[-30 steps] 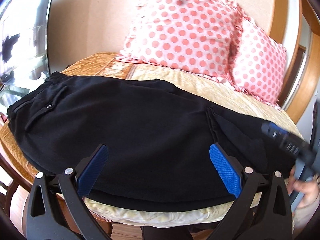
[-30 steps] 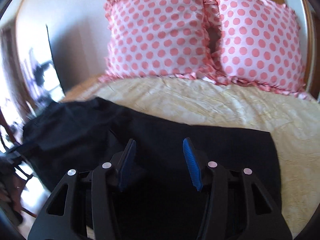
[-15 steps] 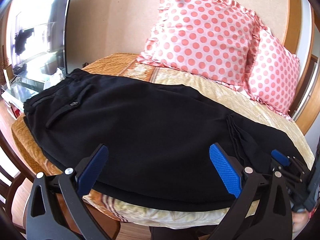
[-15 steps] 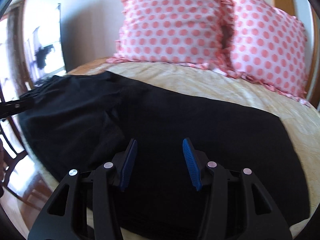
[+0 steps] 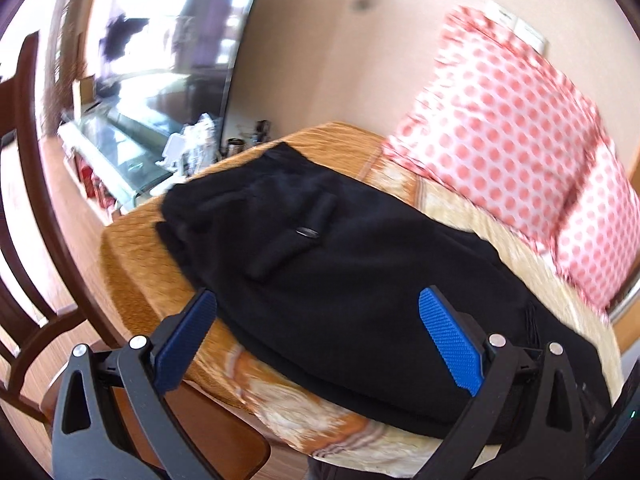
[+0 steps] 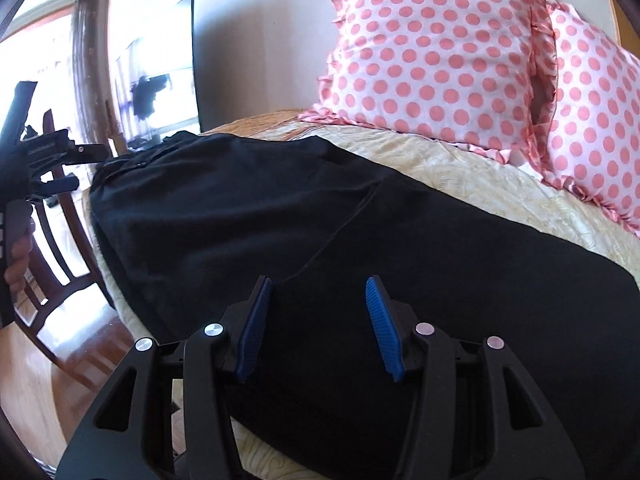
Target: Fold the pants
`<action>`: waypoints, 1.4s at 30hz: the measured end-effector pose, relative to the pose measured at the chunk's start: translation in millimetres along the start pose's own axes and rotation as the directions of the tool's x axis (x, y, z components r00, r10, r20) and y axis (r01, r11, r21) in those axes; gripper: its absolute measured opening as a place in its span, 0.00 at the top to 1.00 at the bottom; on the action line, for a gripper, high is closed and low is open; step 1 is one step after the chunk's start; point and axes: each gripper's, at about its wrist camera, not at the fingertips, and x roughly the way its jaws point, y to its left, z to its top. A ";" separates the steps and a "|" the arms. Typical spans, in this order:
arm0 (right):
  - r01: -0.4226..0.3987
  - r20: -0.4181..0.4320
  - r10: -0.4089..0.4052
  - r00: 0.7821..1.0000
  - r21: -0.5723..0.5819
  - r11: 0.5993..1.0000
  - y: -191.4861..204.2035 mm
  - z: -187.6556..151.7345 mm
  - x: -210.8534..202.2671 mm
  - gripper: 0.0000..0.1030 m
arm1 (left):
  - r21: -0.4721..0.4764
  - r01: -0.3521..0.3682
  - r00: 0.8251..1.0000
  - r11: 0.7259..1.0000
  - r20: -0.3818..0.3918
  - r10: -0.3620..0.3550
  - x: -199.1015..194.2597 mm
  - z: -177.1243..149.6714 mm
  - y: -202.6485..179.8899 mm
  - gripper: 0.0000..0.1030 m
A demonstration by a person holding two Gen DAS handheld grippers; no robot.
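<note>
Black pants (image 6: 280,216) lie flat on bed (image 6: 472,168), long axis left to right. Left gripper (image 5: 320,340) near waistband, jaws wide apart; right gripper (image 6: 316,316) above leg end, jaws apart, nothing held.

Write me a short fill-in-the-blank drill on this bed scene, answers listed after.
1. The black pants lie spread on the ____.
2. The pillows against the wall are white with pink ____.
3. The left gripper and the right gripper both have their jaws ____, holding nothing.
4. The pads on the fingers are coloured ____.

Missing words: bed; dots; open; blue
</note>
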 end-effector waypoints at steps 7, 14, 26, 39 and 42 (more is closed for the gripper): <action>-0.032 0.006 0.032 0.999 0.021 0.999 -3.7 -2.8 -0.8 0.46 | -0.116 0.013 0.999 0.993 -0.043 -0.018 11.4 20.4 39.5 0.02; -0.022 0.004 0.021 1.000 0.025 0.999 -5.8 -2.9 -0.5 0.40 | -0.299 0.132 0.978 0.945 -0.118 -0.174 37.8 33.1 76.1 0.09; -0.020 0.007 0.020 1.000 0.025 0.999 -6.4 -2.6 0.8 0.36 | -0.529 0.210 0.955 0.822 -0.067 -0.288 48.4 34.4 115.4 0.07; -0.022 0.015 0.021 1.000 0.010 1.000 -5.3 -3.5 1.6 0.34 | -0.503 0.178 0.957 0.846 -0.113 -0.268 51.8 31.1 91.8 0.23; -0.023 0.017 0.023 1.000 0.012 1.000 -5.7 -4.1 1.0 0.34 | -0.548 0.173 0.955 0.818 -0.111 -0.275 55.4 33.0 101.6 0.33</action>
